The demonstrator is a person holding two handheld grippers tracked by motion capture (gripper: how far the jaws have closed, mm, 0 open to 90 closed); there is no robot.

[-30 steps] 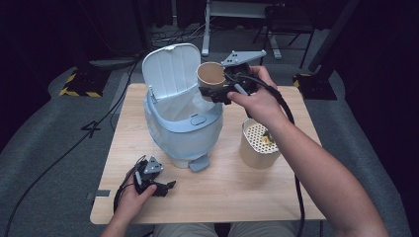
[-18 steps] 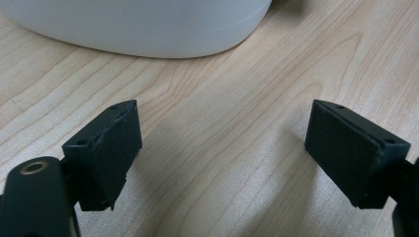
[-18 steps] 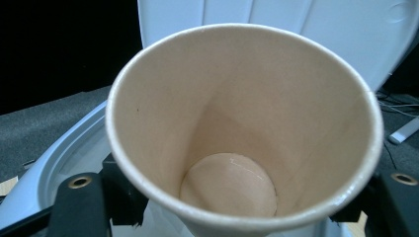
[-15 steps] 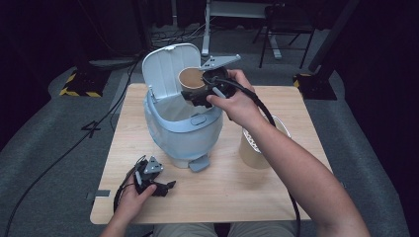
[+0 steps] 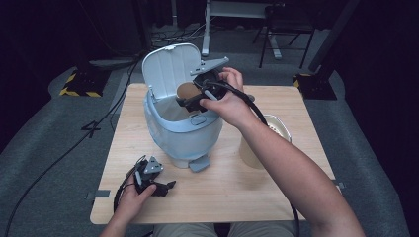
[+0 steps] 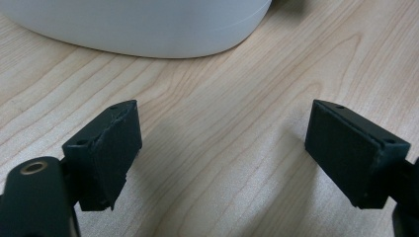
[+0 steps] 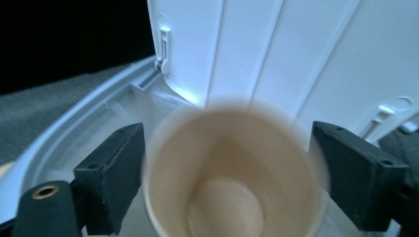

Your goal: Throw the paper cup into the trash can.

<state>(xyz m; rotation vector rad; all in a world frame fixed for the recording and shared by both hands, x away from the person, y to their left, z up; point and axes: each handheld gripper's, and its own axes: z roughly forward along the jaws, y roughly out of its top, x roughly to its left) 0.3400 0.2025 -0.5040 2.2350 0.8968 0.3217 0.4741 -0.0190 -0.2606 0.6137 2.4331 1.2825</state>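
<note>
Since one second ago: right claw [image 5: 190, 101] carried leftward and lower, from beside the raised lid [image 5: 170, 74] to directly above the open mouth of the bin [image 5: 183, 131]; paper cup [image 5: 187, 92] carried with it. Jaws just been opening, cup between them. Left claw [image 5: 165, 186] unmoved.

Left to right:

Left claw lying on the tabletop [image 5: 276, 197] near the front left corner, in the person's left hand [image 5: 132, 195], just in front of the bin. Jaws wide apart in the left gripper view, nothing between the pads [image 6: 111, 150] but bare wood; white base of the bin close ahead.

Pale blue bin standing left of centre on the tabletop, lid hinged up and back, foot pedal [image 5: 198, 163] facing the person. White liner visible inside the rim.

Brown paper cup over the bin opening, in front of the upright lid, mouth turned toward the right claw's camera. In the right gripper view, cup [image 7: 232, 182] blurred and empty, rim between the two pads [image 7: 113, 170]; left pad close against the rim, narrow gap visible at the right pad. Grip released or nearly so; contact on the left side cannot be confirmed.

Right hand [image 5: 228, 101] reaching across from the right, forearm passing over a tan perforated container [image 5: 276, 128] standing on the right part of the tabletop, well apart from the bin.
</note>
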